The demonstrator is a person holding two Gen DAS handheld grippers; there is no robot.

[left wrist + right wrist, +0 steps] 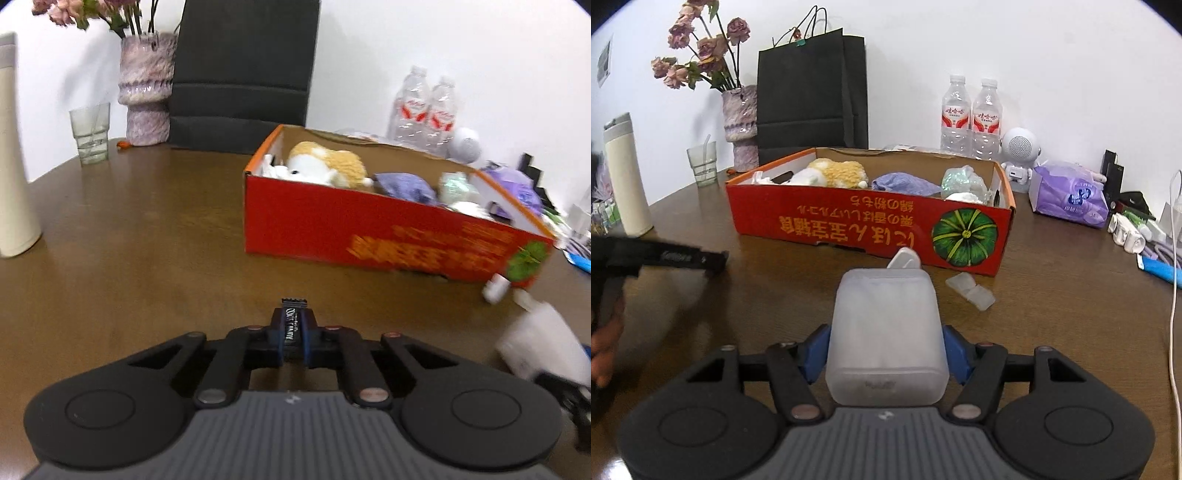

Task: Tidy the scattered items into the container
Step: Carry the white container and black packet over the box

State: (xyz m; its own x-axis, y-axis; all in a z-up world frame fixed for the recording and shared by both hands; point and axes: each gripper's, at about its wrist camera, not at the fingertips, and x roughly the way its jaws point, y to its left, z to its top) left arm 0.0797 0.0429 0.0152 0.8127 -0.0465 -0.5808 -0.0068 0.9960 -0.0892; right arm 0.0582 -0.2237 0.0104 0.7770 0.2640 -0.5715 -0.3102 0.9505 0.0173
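Note:
A red cardboard box (369,229) (849,221) lies open on the brown table and holds a plush toy (328,166) (834,171), a purple cloth (905,184) and pale wrapped items. My left gripper (294,328) is shut on a thin black snack packet (293,317) with white lettering, held low over the table in front of the box. My right gripper (884,347) is shut on a frosted white plastic container (886,332), near the box's front wall. A small clear plastic piece (971,291) lies on the table to the right of it.
A cream flask (626,177), a glass (701,166), a vase of flowers (740,125) and a black paper bag (812,96) stand behind the box. Two water bottles (971,118), a white speaker (1019,151), a purple tissue pack (1071,195) and cables (1145,236) crowd the right side.

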